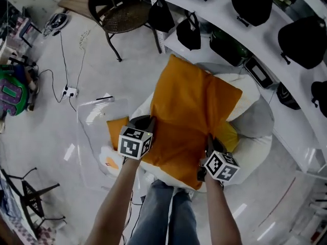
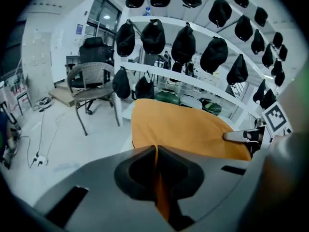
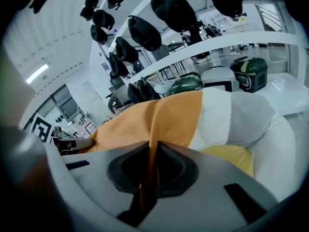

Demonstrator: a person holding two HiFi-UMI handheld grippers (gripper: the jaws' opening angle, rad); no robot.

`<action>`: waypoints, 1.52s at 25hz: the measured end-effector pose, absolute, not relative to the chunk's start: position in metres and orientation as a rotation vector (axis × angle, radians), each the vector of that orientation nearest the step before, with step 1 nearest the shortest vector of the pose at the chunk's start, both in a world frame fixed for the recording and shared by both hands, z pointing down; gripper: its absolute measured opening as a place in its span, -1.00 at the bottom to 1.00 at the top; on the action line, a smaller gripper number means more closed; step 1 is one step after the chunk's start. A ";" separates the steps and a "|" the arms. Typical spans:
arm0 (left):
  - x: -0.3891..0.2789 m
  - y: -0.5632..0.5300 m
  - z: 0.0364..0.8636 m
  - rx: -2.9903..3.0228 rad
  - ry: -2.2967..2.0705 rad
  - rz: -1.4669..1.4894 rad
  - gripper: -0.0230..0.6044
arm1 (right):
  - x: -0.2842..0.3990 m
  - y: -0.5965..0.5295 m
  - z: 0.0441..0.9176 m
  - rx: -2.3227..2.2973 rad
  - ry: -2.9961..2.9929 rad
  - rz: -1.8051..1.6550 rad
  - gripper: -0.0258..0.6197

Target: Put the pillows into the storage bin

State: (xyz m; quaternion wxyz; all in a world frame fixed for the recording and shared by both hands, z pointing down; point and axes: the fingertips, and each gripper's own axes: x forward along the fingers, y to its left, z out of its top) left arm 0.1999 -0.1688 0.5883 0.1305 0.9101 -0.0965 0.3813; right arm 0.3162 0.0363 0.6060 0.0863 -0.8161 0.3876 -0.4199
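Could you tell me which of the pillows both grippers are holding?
The large orange pillow on top: left gripper and right gripper each pinch its near edge; the white pillow, grey pillow and yellow pillow lie beneath, ungripped.

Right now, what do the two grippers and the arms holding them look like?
The left gripper and right gripper are dark grey, each bearing a white cube with black square markers. Seen close, the moulded grey jaws have a dark scooped hollow. No cables or sleeves show; the person wears blue jeans.
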 end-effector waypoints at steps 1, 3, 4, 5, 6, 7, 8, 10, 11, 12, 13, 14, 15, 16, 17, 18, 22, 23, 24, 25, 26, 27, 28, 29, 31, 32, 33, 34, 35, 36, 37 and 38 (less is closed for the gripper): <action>0.184 -0.176 0.584 2.635 -0.327 1.089 -0.85 | 0.306 0.025 0.601 -2.423 1.207 -1.251 -0.87; 0.149 -0.190 0.576 2.611 -0.440 1.053 -0.85 | 0.287 0.000 0.593 -2.400 1.320 -1.254 -0.87; 0.130 -0.198 0.573 2.595 -0.503 1.036 -0.85 | 0.276 -0.015 0.591 -2.383 1.382 -1.256 -0.87; 0.110 -0.207 0.571 2.578 -0.564 1.021 -0.85 | 0.264 -0.030 0.589 -2.364 1.443 -1.259 -0.87; 0.089 -0.216 0.569 2.561 -0.620 1.008 -0.85 | 0.251 -0.045 0.588 -2.343 1.497 -1.262 -0.87; 0.068 -0.225 0.568 2.543 -0.670 0.998 -0.85 | 0.236 -0.059 0.587 -2.323 1.546 -1.264 -0.87; 0.048 -0.233 0.568 2.525 -0.716 0.990 -0.85 | 0.221 -0.074 0.586 -2.304 1.590 -1.266 -0.87; 0.007 -0.250 0.568 2.490 -0.803 0.980 -0.85 | 0.190 -0.101 0.586 -2.262 1.675 -1.274 -0.87; -0.015 -0.257 0.567 2.470 -0.847 0.976 -0.85 | 0.174 -0.115 0.586 -2.239 1.720 -1.280 -0.87; -0.037 -0.263 0.567 2.447 -0.891 0.973 -0.85 | 0.156 -0.128 0.586 -2.212 1.766 -1.289 -0.87; -0.060 -0.269 0.567 2.423 -0.935 0.971 -0.85 | 0.137 -0.140 0.587 -2.185 1.811 -1.299 -0.87; -0.083 -0.275 0.567 2.400 -0.976 0.970 -0.85 | 0.118 -0.152 0.588 -2.159 1.852 -1.311 -0.87; -0.105 -0.280 0.569 2.378 -1.014 0.971 -0.85 | 0.100 -0.162 0.590 -2.134 1.888 -1.322 -0.87; -0.125 -0.283 0.572 2.356 -1.046 0.973 -0.85 | 0.082 -0.171 0.594 -2.113 1.920 -1.333 -0.87; -0.144 -0.286 0.576 2.335 -1.072 0.978 -0.85 | 0.065 -0.178 0.598 -2.095 1.947 -1.344 -0.87; -0.162 -0.288 0.581 2.313 -1.094 0.983 -0.85 | 0.050 -0.184 0.603 -2.078 1.972 -1.355 -0.87; -0.224 -0.292 0.607 2.235 -1.172 0.999 -0.85 | -0.005 -0.203 0.630 -2.013 2.054 -1.401 -0.87; -0.238 -0.292 0.614 2.218 -1.191 1.005 -0.85 | -0.018 -0.207 0.637 -1.998 2.070 -1.415 -0.87; -0.250 -0.293 0.622 2.202 -1.207 1.012 -0.85 | -0.030 -0.211 0.645 -1.983 2.085 -1.428 -0.87; -0.262 -0.294 0.630 2.188 -1.221 1.020 -0.85 | -0.041 -0.213 0.653 -1.970 2.098 -1.441 -0.87; -0.273 -0.295 0.639 2.176 -1.232 1.026 -0.85 | -0.050 -0.216 0.661 -1.958 2.112 -1.451 -0.87; -0.283 -0.295 0.647 2.165 -1.240 1.031 -0.85 | -0.059 -0.217 0.668 -1.950 2.126 -1.459 -0.87; -0.291 -0.296 0.656 2.156 -1.245 1.036 -0.85 | -0.067 -0.219 0.676 -1.944 2.139 -1.465 -0.86; -0.298 -0.297 0.664 2.150 -1.248 1.040 -0.85 | -0.073 -0.220 0.683 -1.941 2.151 -1.470 -0.85; -0.308 -0.302 0.679 2.146 -1.249 1.049 -0.85 | -0.083 -0.225 0.699 -1.942 2.167 -1.480 -0.84; -0.312 -0.304 0.686 2.145 -1.249 1.056 -0.85 | -0.087 -0.227 0.707 -1.948 2.178 -1.481 -0.83; -0.316 -0.306 0.693 2.144 -1.249 1.066 -0.85 | -0.091 -0.229 0.714 -1.958 2.195 -1.479 -0.83; -0.319 -0.309 0.701 2.142 -1.251 1.080 -0.85 | -0.094 -0.231 0.721 -1.973 2.220 -1.473 -0.81; -0.322 -0.311 0.708 2.138 -1.257 1.098 -0.85 | -0.096 -0.232 0.728 -1.991 2.250 -1.467 -0.76; -0.326 -0.314 0.715 2.129 -1.272 1.119 -0.84 | -0.097 -0.232 0.735 -2.008 2.282 -1.468 -0.69; -0.329 -0.316 0.723 2.111 -1.297 1.141 -0.79 | -0.097 -0.231 0.744 -2.020 2.305 -1.485 -0.61; -0.334 -0.317 0.730 2.087 -1.327 1.162 -0.67 | -0.097 -0.228 0.753 -2.024 2.318 -1.516 -0.49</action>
